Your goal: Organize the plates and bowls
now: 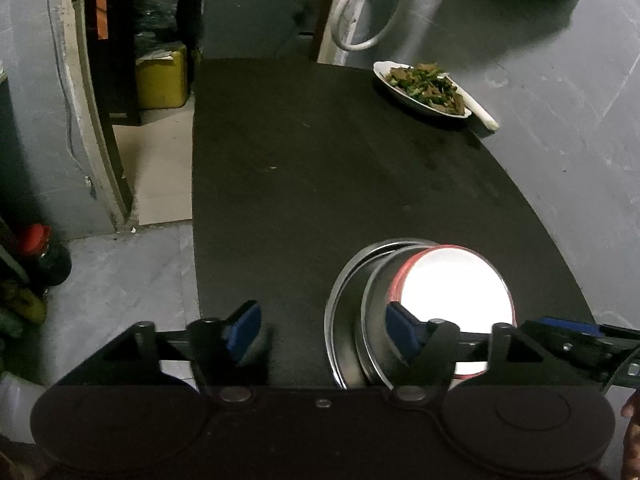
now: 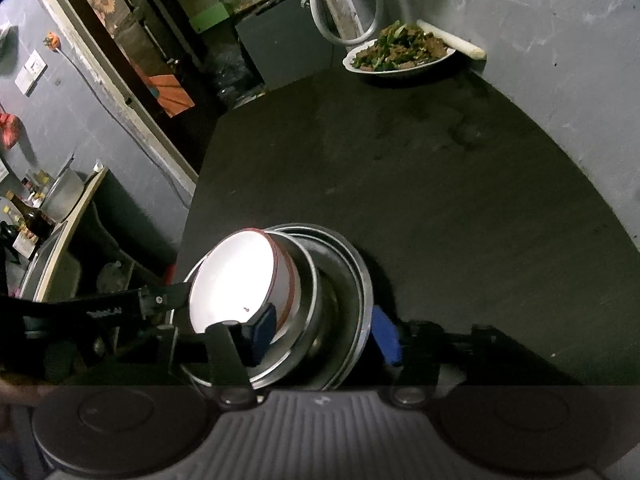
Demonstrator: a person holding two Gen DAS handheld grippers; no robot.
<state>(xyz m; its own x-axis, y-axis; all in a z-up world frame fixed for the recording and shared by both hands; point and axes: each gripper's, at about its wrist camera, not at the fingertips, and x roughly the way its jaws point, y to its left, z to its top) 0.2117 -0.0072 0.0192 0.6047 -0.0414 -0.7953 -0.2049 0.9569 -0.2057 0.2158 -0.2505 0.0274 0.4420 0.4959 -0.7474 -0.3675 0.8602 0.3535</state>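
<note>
We saw the white bowl (image 2: 236, 276) nested in steel bowls (image 2: 340, 280) on the black tabletop (image 2: 440, 184), both the left hand-held gripper (image 1: 322, 332) and right hand-held gripper (image 2: 324, 336) spread wide, gripping nothing.

Shiny dishes on a matt black table

Polished steel bowls (image 2: 320, 320) gleam under a glossy white red-rimmed bowl (image 2: 236, 276); the tabletop (image 1: 320, 180) looks matt, faintly rough; the far plate (image 1: 420, 92) is glossy white.

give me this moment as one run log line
stage: stacking | stack: white bowl nested in steel bowls on black table | left gripper: open | right gripper: open, astride stack rim | food plate: far corner
</note>
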